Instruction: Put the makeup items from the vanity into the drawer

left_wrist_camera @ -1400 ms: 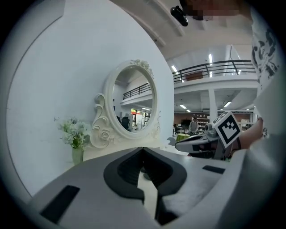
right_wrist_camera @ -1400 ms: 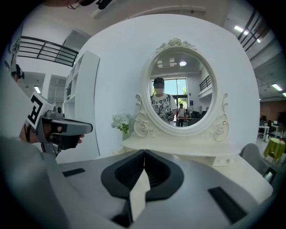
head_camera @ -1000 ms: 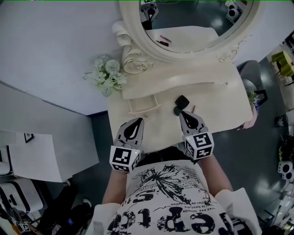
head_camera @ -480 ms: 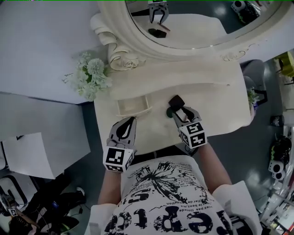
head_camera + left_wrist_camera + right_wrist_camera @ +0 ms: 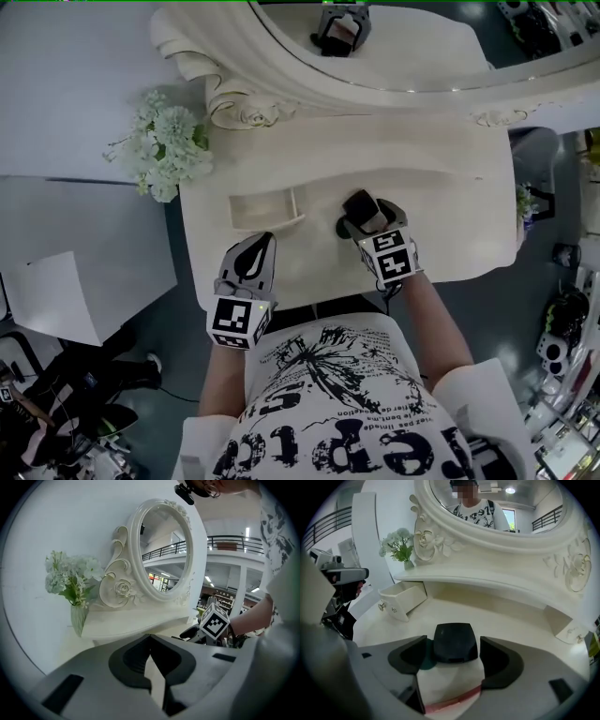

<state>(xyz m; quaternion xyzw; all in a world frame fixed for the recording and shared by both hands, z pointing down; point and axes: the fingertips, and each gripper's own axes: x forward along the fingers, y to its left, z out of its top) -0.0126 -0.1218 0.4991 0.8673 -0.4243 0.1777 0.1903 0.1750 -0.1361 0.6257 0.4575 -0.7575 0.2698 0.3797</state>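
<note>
Pickup step, I'd say: right gripper (image 5: 364, 217) straddles the black square makeup compact (image 5: 454, 642) lying on the cream vanity top (image 5: 441, 216). Jaws just opened wide, gaps both sides, no grip yet. Next: close on it, lift, carry to the open white drawer (image 5: 272, 223). Left gripper (image 5: 262, 246) jaws together, empty

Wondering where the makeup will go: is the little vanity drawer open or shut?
Open. The drawer stands pulled out from the vanity, and the head view looks down into its pale inside.
</note>
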